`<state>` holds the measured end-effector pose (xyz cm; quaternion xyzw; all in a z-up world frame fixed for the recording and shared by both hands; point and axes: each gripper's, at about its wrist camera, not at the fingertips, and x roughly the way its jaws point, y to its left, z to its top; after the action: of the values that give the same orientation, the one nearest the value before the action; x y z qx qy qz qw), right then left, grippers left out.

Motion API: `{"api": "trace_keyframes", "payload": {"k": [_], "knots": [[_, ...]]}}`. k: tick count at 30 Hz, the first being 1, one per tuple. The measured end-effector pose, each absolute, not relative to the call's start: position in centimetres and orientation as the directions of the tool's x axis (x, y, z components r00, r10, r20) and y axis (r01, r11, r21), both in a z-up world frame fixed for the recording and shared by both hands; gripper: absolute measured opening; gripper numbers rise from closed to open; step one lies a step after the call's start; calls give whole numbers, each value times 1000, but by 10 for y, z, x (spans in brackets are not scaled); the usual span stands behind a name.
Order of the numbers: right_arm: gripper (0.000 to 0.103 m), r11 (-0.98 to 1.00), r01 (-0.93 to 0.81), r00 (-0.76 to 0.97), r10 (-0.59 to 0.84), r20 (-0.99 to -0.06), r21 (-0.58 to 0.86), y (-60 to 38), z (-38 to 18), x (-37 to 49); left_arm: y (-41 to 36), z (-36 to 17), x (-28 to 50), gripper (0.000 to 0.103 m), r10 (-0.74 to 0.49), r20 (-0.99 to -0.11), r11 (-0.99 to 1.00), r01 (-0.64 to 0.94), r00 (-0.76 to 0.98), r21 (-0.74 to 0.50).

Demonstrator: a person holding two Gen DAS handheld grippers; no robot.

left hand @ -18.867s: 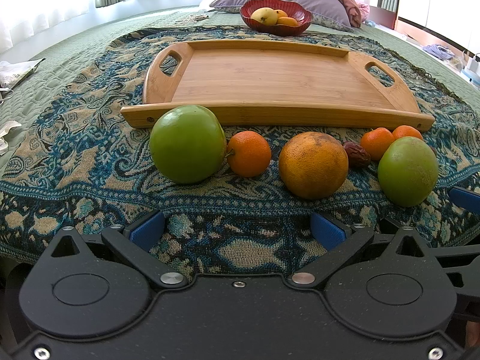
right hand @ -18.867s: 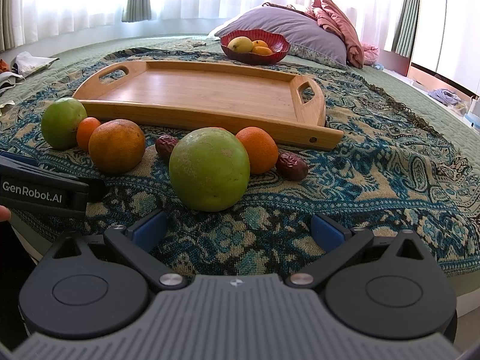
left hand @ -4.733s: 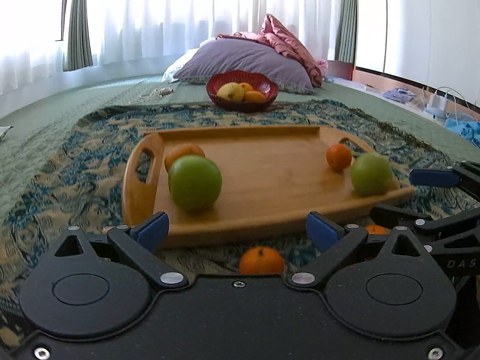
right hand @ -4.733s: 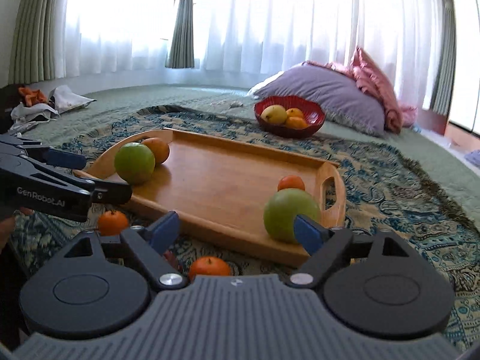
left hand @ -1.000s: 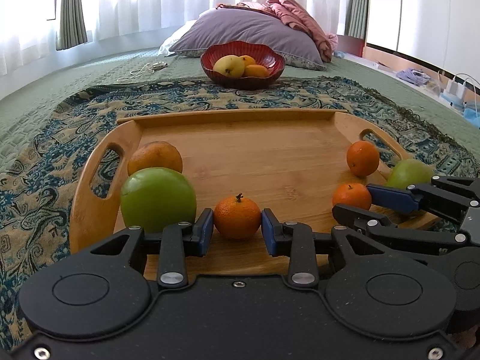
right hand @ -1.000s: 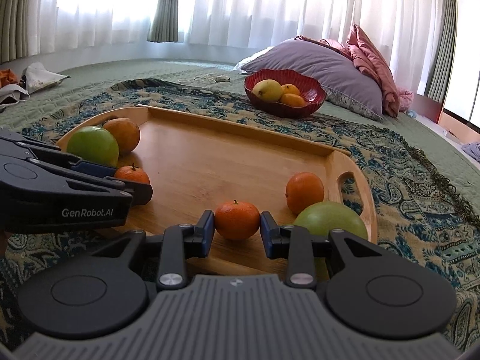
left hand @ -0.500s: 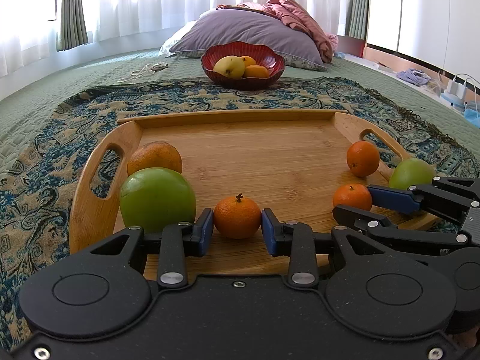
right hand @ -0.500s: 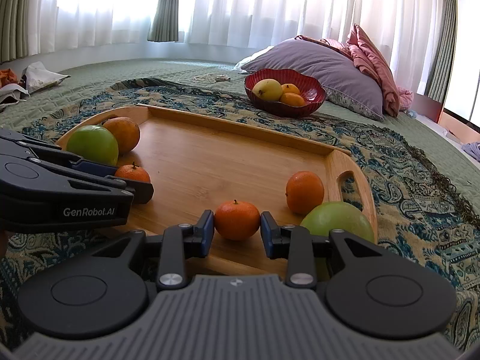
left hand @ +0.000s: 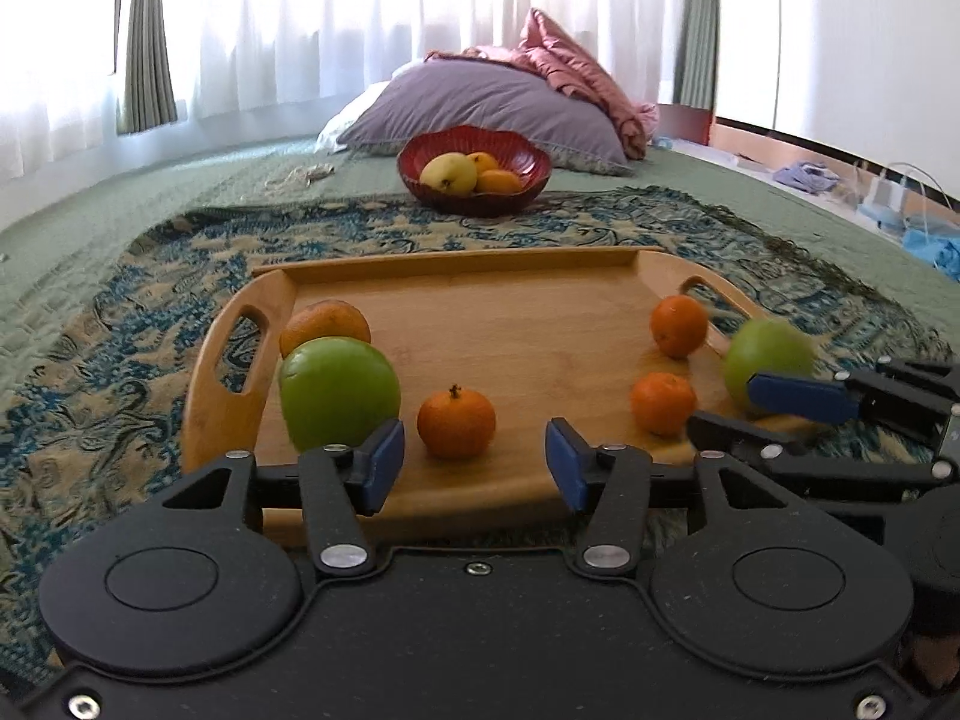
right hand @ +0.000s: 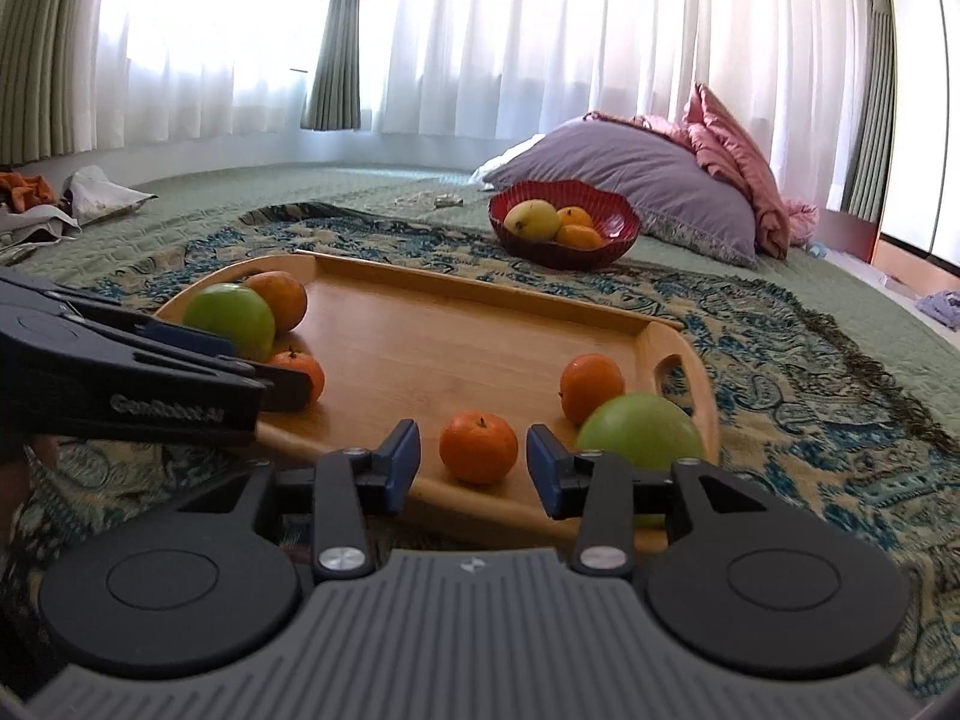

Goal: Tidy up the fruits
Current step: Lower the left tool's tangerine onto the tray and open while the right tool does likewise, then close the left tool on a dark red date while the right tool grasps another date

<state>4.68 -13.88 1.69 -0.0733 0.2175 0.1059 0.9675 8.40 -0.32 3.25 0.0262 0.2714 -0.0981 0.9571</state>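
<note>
A wooden tray [left hand: 528, 312] [right hand: 468, 330] lies on a patterned blanket and holds several fruits. On its near left, a small mandarin [left hand: 456, 424] rests just ahead of my left gripper [left hand: 474, 468]; the jaws are opening and the blue pads stand clear of it. Beside it sit a green fruit [left hand: 339, 390] and a large orange [left hand: 324, 324]. On the near right, another mandarin [right hand: 478, 447] rests free ahead of my right gripper [right hand: 473, 468], whose jaws are also opening. Next to it are a third mandarin [right hand: 591, 387] and a second green fruit [right hand: 641, 432].
A red bowl [left hand: 474, 171] [right hand: 564, 231] with a yellow fruit and oranges stands behind the tray. A purple pillow [right hand: 636, 180] and pink cloth lie beyond it. Curtains line the back. Clothes [right hand: 72, 198] lie at the far left.
Both grippers have let go of their mandarins, which now sit on the tray, and both have drawn back and tilted up, so the tray looks smaller.
</note>
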Motion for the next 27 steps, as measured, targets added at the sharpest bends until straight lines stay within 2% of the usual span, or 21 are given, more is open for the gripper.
{"api": "trace_keyframes", "payload": {"k": [4, 13, 27], "knots": [[60, 970, -225, 891, 169, -422, -87, -150, 20, 26, -4, 34, 61, 61, -193, -512, 976, 216, 837, -14], [61, 982, -166, 896, 111, -429, -92, -169, 13, 4, -15, 23, 29, 72, -233, -520, 967, 254, 822, -30], [61, 988, -128, 882, 72, -465, -89, -182, -6, -12, -43, 8, 24, 72, -274, -542, 951, 309, 794, -27]]}}
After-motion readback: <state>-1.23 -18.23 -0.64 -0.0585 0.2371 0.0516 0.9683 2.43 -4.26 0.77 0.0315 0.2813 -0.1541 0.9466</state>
